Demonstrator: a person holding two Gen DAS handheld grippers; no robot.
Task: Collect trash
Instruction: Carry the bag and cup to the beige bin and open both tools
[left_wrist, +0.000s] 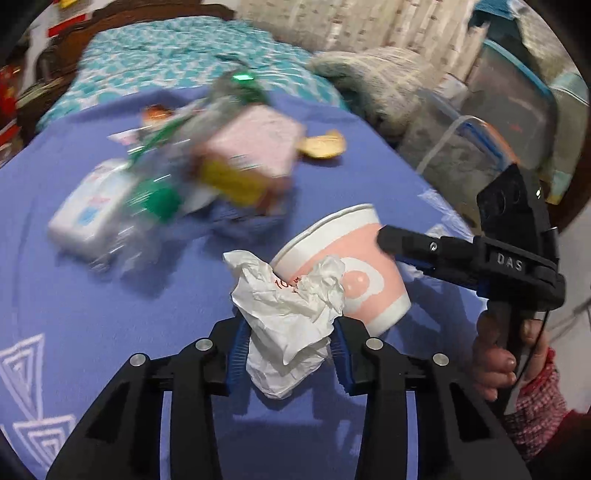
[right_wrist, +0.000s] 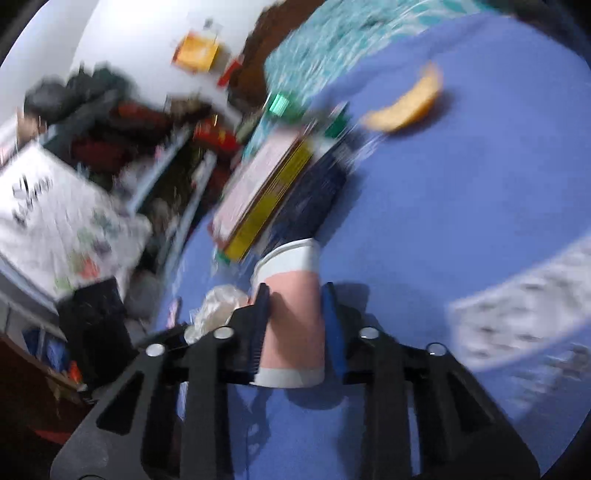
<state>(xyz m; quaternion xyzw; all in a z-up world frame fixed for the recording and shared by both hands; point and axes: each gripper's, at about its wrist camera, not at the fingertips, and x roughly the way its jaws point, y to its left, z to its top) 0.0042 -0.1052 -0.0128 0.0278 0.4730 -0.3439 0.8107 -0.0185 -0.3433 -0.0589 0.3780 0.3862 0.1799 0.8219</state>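
Observation:
In the left wrist view my left gripper (left_wrist: 290, 343) is shut on a crumpled white paper (left_wrist: 284, 321), squeezed between the blue pads. Just beyond it is a pink and white paper cup (left_wrist: 351, 266), tilted with its mouth to the upper left. My right gripper (left_wrist: 388, 251) comes in from the right and clamps the cup's side. In the right wrist view the same paper cup (right_wrist: 291, 325) sits between the pads of my right gripper (right_wrist: 295, 295), its mouth pointing away. A crumpled pale wad (right_wrist: 218, 310) shows blurred to its left.
On the blue blanket (left_wrist: 92, 314) lies a blurred pile: a white bottle (left_wrist: 85, 214), a green-capped plastic bottle (left_wrist: 155, 199) and a pink and yellow box (left_wrist: 251, 158). A yellow scrap (left_wrist: 323, 146) lies farther back. A person's hand (left_wrist: 495, 365) holds the right gripper's handle. Shelves and clutter (right_wrist: 110, 147) stand beside the bed.

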